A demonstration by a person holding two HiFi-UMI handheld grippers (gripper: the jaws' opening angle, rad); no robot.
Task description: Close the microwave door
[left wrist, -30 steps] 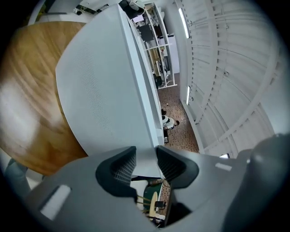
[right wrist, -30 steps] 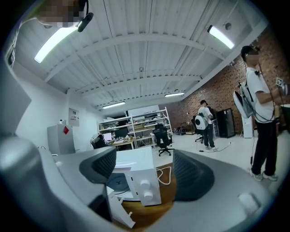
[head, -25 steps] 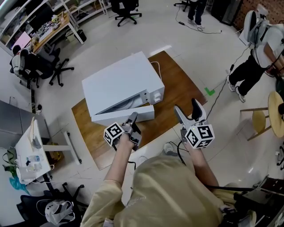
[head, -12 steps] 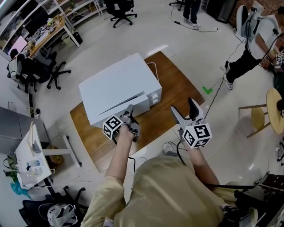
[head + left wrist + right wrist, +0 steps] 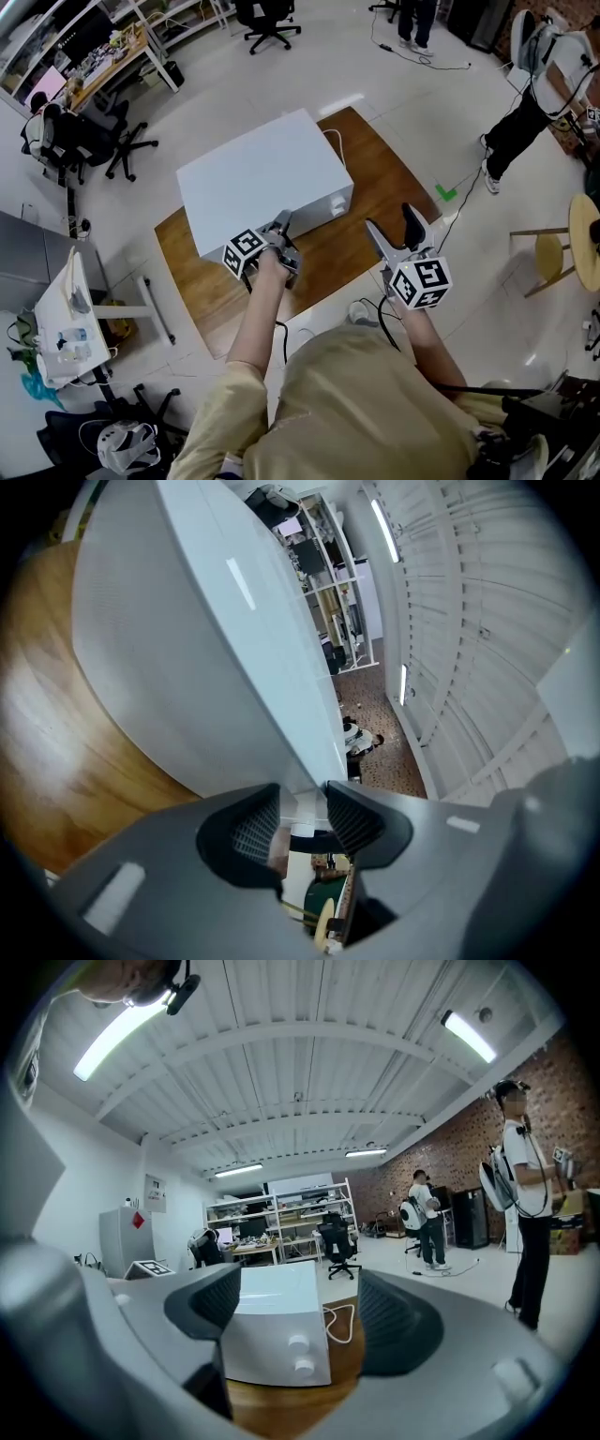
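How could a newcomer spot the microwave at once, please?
Find the brown wooden table in the middle of the pale floor. The microwave is the big white box on it, marked out by two round knobs on its front.

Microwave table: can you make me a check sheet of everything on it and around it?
surface: round-cornered brown wooden table, bare wood around the job's thing.
job's things: white box-shaped microwave; its door looks shut, no gap seen; two white knobs on the front.
clutter: nothing seen.
grippers: left gripper at the microwave's front, jaws a little apart, gripping nothing; right gripper held off to the side, jaws wide apart, empty.
cables: white cable looped behind the microwave; black cable on the floor.
surroundings: black office chair, standing person, green floor mark.
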